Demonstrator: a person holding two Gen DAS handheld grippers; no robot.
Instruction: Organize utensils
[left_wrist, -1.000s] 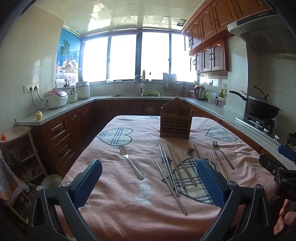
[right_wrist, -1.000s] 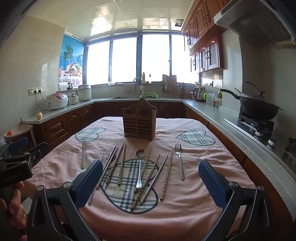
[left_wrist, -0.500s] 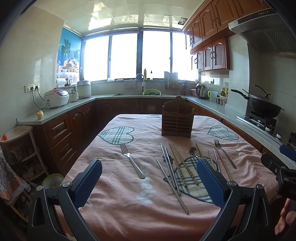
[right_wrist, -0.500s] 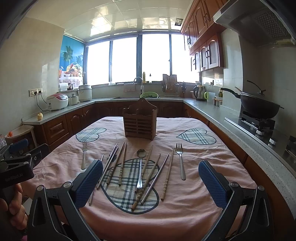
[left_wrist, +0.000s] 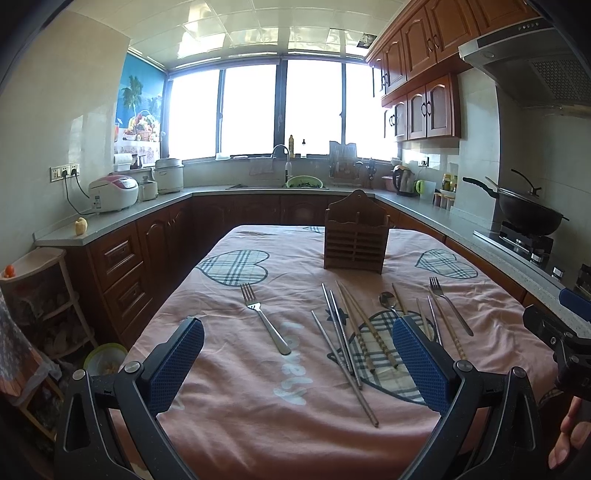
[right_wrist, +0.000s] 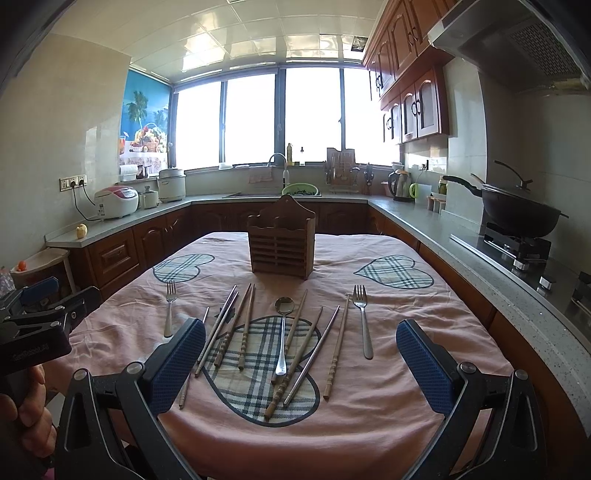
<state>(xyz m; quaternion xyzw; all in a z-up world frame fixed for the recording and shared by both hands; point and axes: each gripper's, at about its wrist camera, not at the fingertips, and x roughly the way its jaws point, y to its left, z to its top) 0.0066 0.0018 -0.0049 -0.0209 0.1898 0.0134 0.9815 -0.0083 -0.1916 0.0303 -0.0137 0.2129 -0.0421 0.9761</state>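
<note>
Standing wooden holder (right_wrist: 281, 242), utensils (right_wrist: 283, 334) outside

tablecloth (left_wrist: 258, 398) lettering, perhaps "Lovely"

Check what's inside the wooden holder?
Nothing pokes above the holder rim in either view; the forks, spoon and chopsticks lie on the cloth before it. Its slatted front hides the inside.

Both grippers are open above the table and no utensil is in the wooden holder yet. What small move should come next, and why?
Probably lower the right gripper onto the spoon. It lies on top of the chopsticks, nearly centred between the open fingers, and the wooden holder stands straight behind it.
</note>
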